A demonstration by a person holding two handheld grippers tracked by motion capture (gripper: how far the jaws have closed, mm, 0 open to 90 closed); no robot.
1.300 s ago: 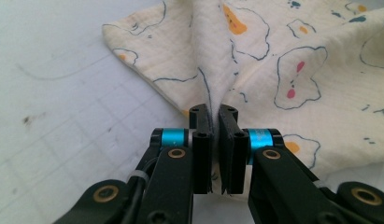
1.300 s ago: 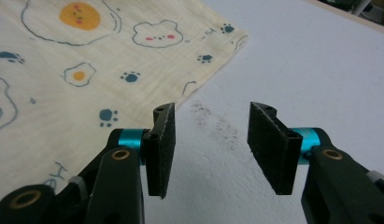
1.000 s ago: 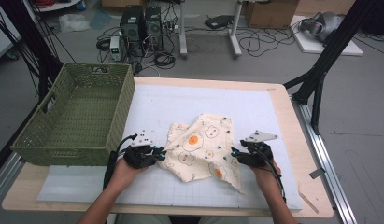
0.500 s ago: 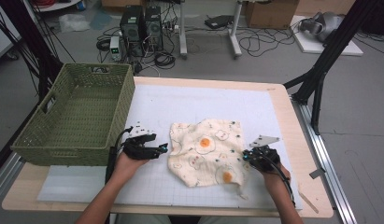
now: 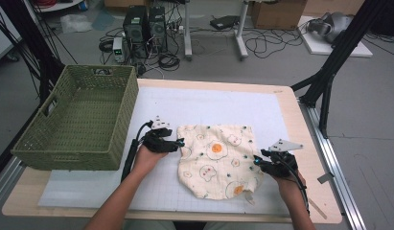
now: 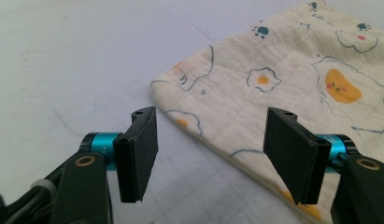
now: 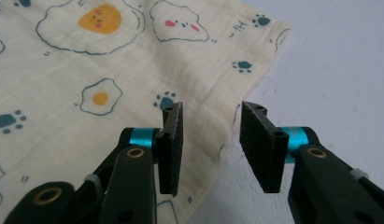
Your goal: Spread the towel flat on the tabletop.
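- Cloth point(image 5: 217, 160): cream fabric printed with fried eggs, clouds and paw prints, spread nearly flat on the white mat point(image 5: 209, 108) near the person's edge of the table point(image 5: 290, 103). One small corner is seen folded at its near edge. It lies between the two grippers and well apart from the basket.
- Left gripper point(image 5: 178, 143): held in the left hand point(image 5: 146, 158) at the cloth's left edge. In the left gripper view point(image 6: 210, 149) the jaws are seen standing wide apart, with the hem of the cloth point(image 6: 283, 84) lying on the mat between and beyond them; the pads are not pressed on it.
- Right gripper point(image 5: 256, 163): held in the right hand point(image 5: 288, 179) at the cloth's right edge. Its jaws have just been opening; in the right gripper view point(image 7: 210, 142) a gap is seen between the pads, the cloth's edge point(image 7: 133, 60) lying below it, ungripped.
- Basket point(image 5: 77, 120): green woven, rectangular, placed at the table's left side, partly over the mat.
- Cables point(image 5: 132, 153): black, trailed from the left gripper along the forearm.
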